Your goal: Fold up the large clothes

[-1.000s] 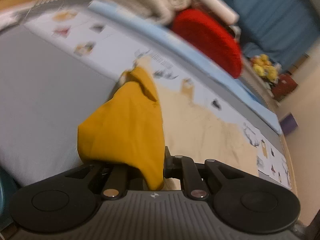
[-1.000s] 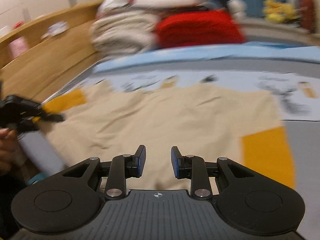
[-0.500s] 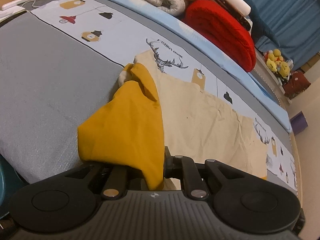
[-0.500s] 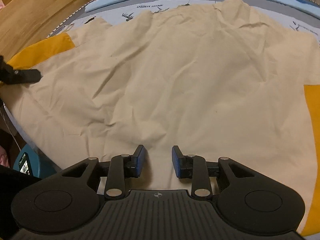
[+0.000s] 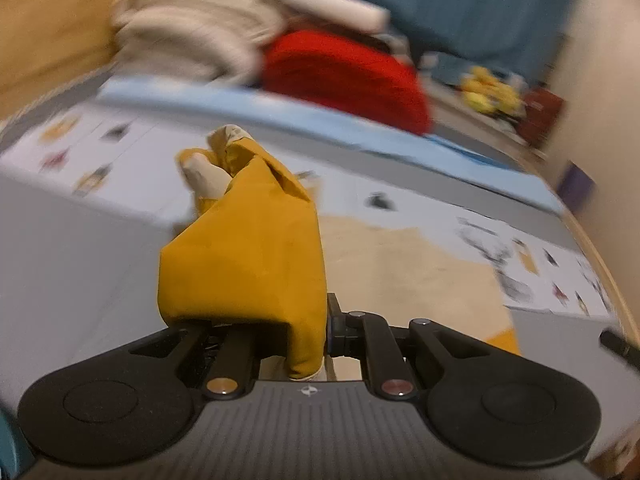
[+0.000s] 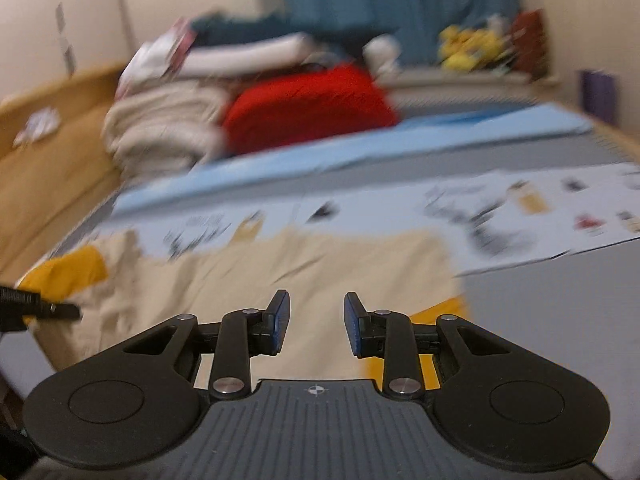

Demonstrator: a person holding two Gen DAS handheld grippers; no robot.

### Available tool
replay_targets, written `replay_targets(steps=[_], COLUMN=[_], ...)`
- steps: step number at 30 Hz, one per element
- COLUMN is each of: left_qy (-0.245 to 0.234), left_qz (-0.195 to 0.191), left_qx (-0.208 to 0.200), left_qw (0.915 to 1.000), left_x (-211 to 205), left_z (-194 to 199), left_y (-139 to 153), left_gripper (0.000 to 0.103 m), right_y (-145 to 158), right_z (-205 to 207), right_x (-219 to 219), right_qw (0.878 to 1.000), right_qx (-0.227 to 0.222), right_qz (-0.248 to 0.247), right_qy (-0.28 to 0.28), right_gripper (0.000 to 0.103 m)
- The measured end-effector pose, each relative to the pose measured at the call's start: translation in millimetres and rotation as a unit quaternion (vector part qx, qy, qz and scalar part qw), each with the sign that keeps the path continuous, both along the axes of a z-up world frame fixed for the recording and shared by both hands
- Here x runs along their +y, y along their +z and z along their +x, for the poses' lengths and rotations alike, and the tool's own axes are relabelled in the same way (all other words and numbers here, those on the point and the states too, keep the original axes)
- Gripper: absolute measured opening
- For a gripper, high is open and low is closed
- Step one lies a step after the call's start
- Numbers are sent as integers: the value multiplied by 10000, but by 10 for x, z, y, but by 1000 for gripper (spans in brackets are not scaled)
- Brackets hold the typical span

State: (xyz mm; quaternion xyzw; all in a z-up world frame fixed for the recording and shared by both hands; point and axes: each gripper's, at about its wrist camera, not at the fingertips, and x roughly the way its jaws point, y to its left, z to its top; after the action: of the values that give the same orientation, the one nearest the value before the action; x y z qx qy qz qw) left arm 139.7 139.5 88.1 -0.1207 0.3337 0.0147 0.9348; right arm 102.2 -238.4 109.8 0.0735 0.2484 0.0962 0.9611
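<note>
Big cream cloth garment (image 6: 304,276) with mustard-yellow sleeve ends, spread flat on the grey bed cover (image 6: 560,300). One yellow sleeve end (image 5: 244,256) lifted up and bunched, pinched tight between the fingers of the left gripper (image 5: 308,332). Other yellow sleeve end (image 6: 444,312) lying flat at the right side of the garment. Right gripper (image 6: 316,320) wide apart, holding nothing, hanging just over the cream cloth near its front edge. Far back on the bed: a folded red blanket (image 6: 308,104) beside a pile of cream blankets (image 6: 160,132). Both views blurry.
</note>
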Motion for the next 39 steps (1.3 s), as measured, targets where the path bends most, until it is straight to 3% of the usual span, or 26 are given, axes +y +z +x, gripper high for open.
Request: replay_targets(steps=[5, 8, 11, 13, 15, 17, 18, 20, 22, 24, 28, 31, 34, 35, 36, 37, 39], left_qy=[-1007, -1695, -2443, -3040, -3542, -4085, -4192, -4172, -4090, -3784, -3152, -2732, -2291, -2171, -2050, -1951, -1857], left_qz=[540, 780, 1009, 1171, 1207, 1069, 1024, 878, 421, 16, -379, -199, 109, 141, 166, 185, 177], left_qx=[-618, -812, -782, -523, -36, 538, 675, 616, 608, 643, 666, 644, 777, 840, 916, 993, 1090], left_qw=[9915, 9791, 9613, 9440, 9273, 9049, 8996, 9025, 9096, 9234, 9459, 9596, 9702, 9724, 9743, 9756, 9764], left_x=[-970, -1592, -2197, -2566, -2824, -2979, -2974, -2844, -2579, -2252, -1792, -1601, -1444, -1382, -1331, -1298, -1218], left_z=[10, -30, -115, -139, -119, -107, -100, -122, -69, 5, 93, 147, 221, 250, 269, 305, 339], left_y=[87, -6, -213, -425, -664, -860, -899, -851, -752, -670, -540, -461, -492, -510, -525, -544, -540], left_gripper=[13, 13, 13, 14, 24, 45, 48, 58, 64, 64, 64, 64, 64, 64, 64, 64, 64], right_y=[95, 61, 14, -22, -48, -67, -79, -125, -222, -363, -498, -549, -690, -731, -747, -752, -683], right_z=[-246, -364, -468, -504, -526, -494, -489, -461, -425, -342, -142, -7, 75, 92, 86, 76, 2], right_x=[-703, -986, -1162, -1238, -1308, -1330, -1322, -1291, -1250, -1202, -1019, -851, -689, -659, -661, -679, -741], right_qw=[9985, 9974, 9961, 9954, 9949, 9948, 9948, 9953, 9961, 9957, 9935, 9916, 9873, 9858, 9853, 9851, 9883], right_qx=[-114, -56, 15, 58, 107, 131, 130, 148, 241, 512, 850, 1085, 1515, 1611, 1642, 1652, 1425], right_qz=[27, 1, -142, -186, -168, -132, -115, -74, 26, 185, 566, 635, 224, 112, 124, 239, 424], right_qy=[-526, -724, -869, -936, -986, -1006, -999, -951, -849, -749, -506, -292, -422, -471, -463, -423, -352], right_gripper=[31, 31, 31, 31, 33, 38, 44, 53, 58, 58, 59, 64, 63, 51, 23, 12, 4])
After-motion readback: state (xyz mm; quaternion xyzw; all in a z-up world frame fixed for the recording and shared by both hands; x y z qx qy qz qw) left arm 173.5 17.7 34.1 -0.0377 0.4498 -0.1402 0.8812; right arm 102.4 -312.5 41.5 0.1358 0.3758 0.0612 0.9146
